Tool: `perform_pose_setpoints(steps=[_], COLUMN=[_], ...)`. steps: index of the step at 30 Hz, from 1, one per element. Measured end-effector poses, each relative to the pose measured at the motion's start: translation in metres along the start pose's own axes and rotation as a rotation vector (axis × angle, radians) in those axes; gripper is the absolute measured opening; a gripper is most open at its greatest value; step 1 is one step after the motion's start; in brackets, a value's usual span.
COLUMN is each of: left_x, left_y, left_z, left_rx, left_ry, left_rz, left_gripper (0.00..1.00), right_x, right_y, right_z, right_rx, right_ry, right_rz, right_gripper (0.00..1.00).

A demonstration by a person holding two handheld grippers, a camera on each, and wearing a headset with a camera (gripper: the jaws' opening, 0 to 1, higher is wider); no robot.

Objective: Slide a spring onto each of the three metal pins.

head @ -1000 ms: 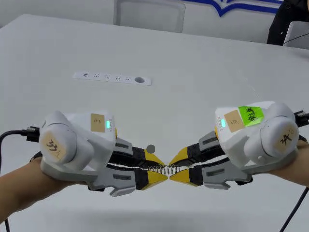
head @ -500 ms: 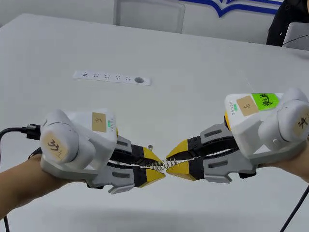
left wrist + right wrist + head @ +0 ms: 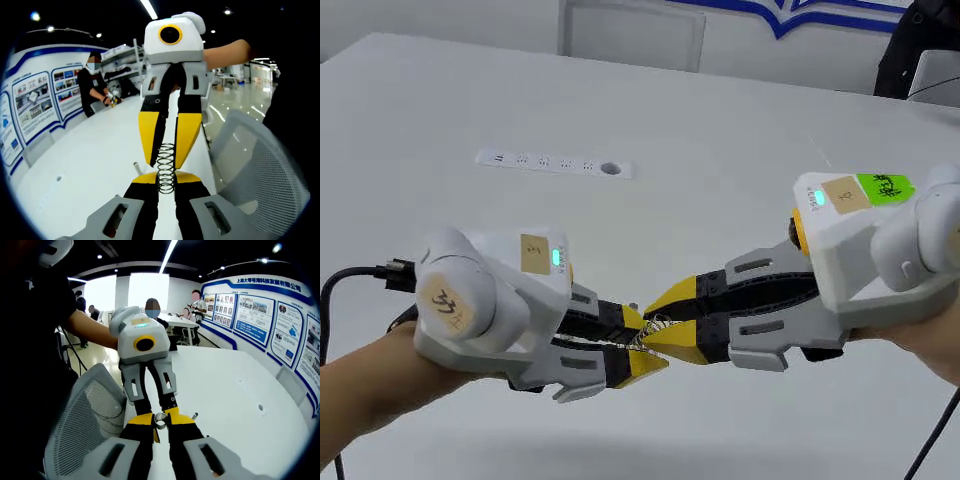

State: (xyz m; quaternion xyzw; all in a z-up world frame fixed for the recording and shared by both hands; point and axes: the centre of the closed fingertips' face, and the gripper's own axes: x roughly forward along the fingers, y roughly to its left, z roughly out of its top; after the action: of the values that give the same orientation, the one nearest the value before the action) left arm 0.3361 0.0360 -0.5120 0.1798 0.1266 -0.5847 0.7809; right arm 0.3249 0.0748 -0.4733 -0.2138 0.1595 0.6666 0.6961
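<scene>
Above the white surface (image 3: 720, 150), tip to tip, the left hand-held gripper (image 3: 642, 342) and the right hand-held gripper (image 3: 660, 320) each have jaws closed to a narrow gap, pinching opposite ends of one spring (image 3: 166, 167) spanning between them.

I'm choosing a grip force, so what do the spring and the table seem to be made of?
The spring looks like bare steel wire: thin silvery coils with bright glints. The table seems to have a smooth white laminate or painted top, matte with only soft reflections; its core cannot be told.
</scene>
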Motion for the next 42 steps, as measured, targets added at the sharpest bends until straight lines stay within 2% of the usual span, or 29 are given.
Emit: perform_pose_setpoints(steps=[4,14,18,20,23,27,32,37,42], left_x=[0.000,-0.003,-0.003,-0.005,-0.011,-0.018,-0.029,-0.038,-0.049], left_y=[-0.001,-0.001,0.003,0.007,0.013,0.024,0.036,0.044,0.048], left_z=[0.000,-0.005,-0.007,-0.007,-0.005,-0.009,-0.011,-0.011,-0.024], left_rx=[-0.002,-0.044,-0.055,-0.044,-0.061,-0.076,-0.099,-0.104,-0.107], left_ry=[0.001,-0.003,0.005,-0.005,-0.022,-0.021,-0.027,-0.033,-0.002], left_rz=[-0.001,0.005,0.013,0.033,0.049,0.093,0.142,0.179,0.207], left_gripper=[0.10,0.11,0.13,0.17,0.21,0.29,0.34,0.39,0.42], right_x=[0.002,0.008,0.010,0.009,0.004,-0.004,-0.017,-0.033,-0.044], right_y=[0.001,0.001,-0.003,-0.006,-0.011,-0.023,-0.044,-0.068,-0.088], right_z=[0.003,0.002,0.002,0.003,0.007,0.009,0.005,-0.006,-0.023], right_rx=[0.023,0.030,0.035,0.034,0.043,0.052,0.062,0.091,0.110], right_ry=[-0.022,-0.012,-0.010,-0.011,-0.027,-0.044,-0.038,-0.017,0.019], right_rz=[0.000,-0.007,-0.012,-0.020,-0.033,-0.063,-0.121,-0.198,-0.251], right_gripper=[0.11,0.10,0.10,0.10,0.10,0.10,0.10,0.10,0.10])
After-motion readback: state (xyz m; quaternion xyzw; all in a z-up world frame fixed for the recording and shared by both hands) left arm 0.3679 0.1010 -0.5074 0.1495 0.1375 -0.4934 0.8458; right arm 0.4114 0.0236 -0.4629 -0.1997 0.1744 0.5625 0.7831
